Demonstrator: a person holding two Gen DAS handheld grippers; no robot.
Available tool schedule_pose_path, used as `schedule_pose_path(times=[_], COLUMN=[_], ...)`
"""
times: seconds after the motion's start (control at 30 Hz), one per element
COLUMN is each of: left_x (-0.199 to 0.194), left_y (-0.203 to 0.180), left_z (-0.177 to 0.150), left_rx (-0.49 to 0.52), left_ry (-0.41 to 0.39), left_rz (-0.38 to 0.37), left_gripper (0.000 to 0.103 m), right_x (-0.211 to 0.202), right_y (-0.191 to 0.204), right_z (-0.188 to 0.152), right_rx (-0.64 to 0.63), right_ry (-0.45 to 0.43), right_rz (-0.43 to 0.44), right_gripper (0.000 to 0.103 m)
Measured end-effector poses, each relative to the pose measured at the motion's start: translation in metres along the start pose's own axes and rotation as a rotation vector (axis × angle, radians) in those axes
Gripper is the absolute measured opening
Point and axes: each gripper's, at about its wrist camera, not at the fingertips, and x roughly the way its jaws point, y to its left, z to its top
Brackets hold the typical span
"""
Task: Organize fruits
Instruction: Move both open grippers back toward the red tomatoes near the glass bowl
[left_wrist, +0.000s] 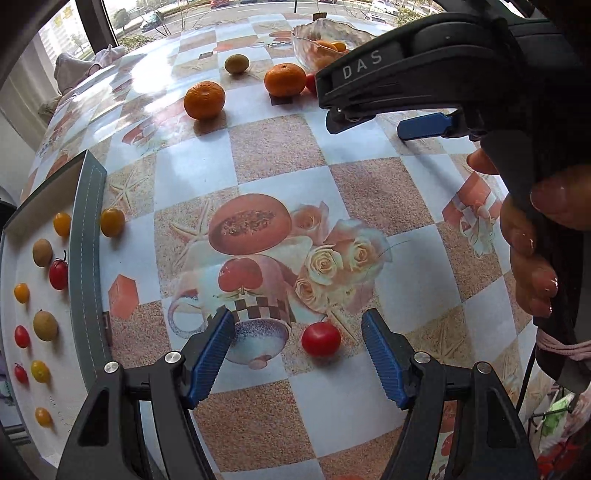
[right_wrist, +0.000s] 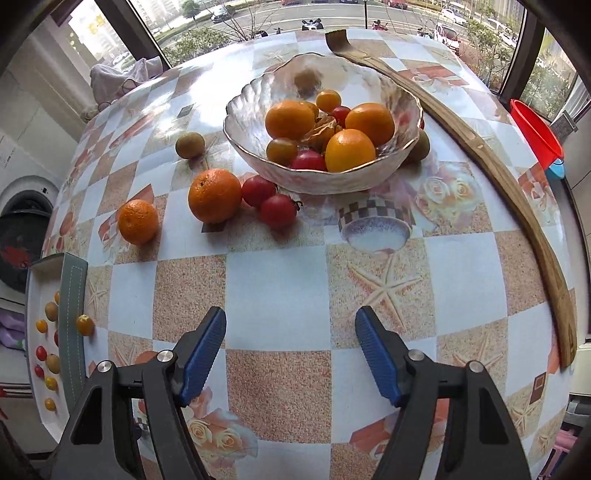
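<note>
Left gripper (left_wrist: 297, 345) jaws apart, straddling a red cherry tomato (left_wrist: 320, 339) on the table (left_wrist: 280, 147), pads not touching it. Right gripper (right_wrist: 291, 349) wide, empty. Glass bowl (right_wrist: 255, 155) of fruit near table's far edge; tray (left_wrist: 86, 258) at left edge.

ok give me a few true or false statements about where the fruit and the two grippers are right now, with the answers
1. A red tomato lies on the tablecloth between the open fingers of the left gripper. True.
2. The right gripper is closed on an orange. False: it is open, with only bare tablecloth between its fingers.
3. The glass bowl is empty. False: it holds oranges, tomatoes and small yellow fruit.
4. Two oranges lie on the table outside the bowl. True.
5. Small fruits sit on the white tray at the table's left edge. True.
6. Every small yellow fruit is on the tray. False: one yellow fruit lies just outside the tray's rim.
</note>
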Motion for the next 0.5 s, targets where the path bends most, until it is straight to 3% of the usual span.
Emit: schedule_pose_path(times=[0.23,0.37,0.5], left_x=[0.01,0.008,0.005], left_y=[-0.014,-0.019,-0.017], left_z=[0.004,0.005,0.005], left_rx=[-0.021,-0.031,-0.046], left_ry=[-0.008,-0.02,-0.028], left_rz=[0.047,0.053,0.054], left_gripper=[0.071,0.057,0.037], right_x=[0.007,0.011,0.016], right_y=[0.009,0.015,0.021], right_z=[0.021,0.029,0.037], right_rx=[-0.054,-0.084,-0.087], right_ry=[-0.076,-0.102,-0.116], right_rz=[-0.008,0.0,0.0], right_gripper=[0.059,0.05,0.031])
